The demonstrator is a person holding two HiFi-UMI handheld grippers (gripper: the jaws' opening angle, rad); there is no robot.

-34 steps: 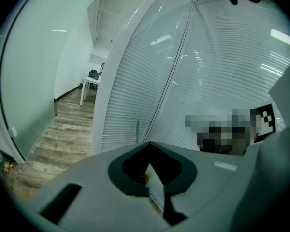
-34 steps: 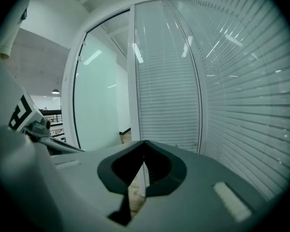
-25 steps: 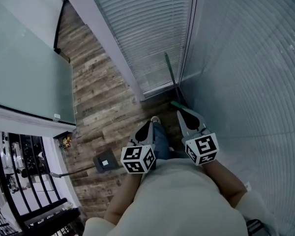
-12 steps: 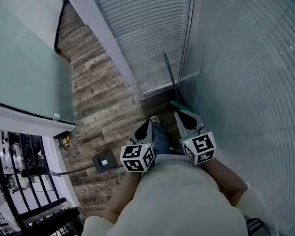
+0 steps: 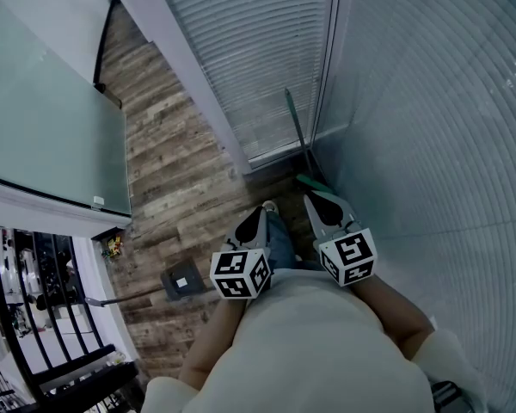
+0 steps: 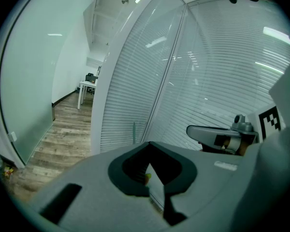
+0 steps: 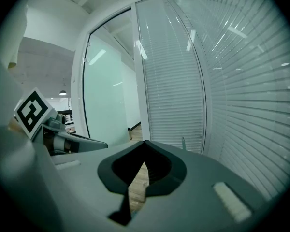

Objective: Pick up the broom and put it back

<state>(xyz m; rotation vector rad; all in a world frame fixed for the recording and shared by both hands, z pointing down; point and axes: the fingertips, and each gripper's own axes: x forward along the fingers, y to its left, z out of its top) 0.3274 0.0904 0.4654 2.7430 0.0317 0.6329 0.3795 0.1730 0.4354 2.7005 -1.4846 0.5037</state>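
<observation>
- An office: floor-to-ceiling glass partitions fitted with slatted blinds (image 5: 241, 50) meet at a corner.
- A frosted glass panel (image 5: 43, 119) in white framing lines a corridor.
- The plank floor (image 5: 163, 170) is wood-look, with a grey floor socket box (image 5: 182, 282) set into it.
- Far down the corridor, in the left gripper view, a white desk (image 6: 84, 85) stands with dark chairs behind it.

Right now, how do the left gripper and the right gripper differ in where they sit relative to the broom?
The right gripper has its tips just short of the broom, by its green head; the left gripper is farther from it. The right gripper reaches further forward than the left gripper. Both are shut and empty.
</observation>
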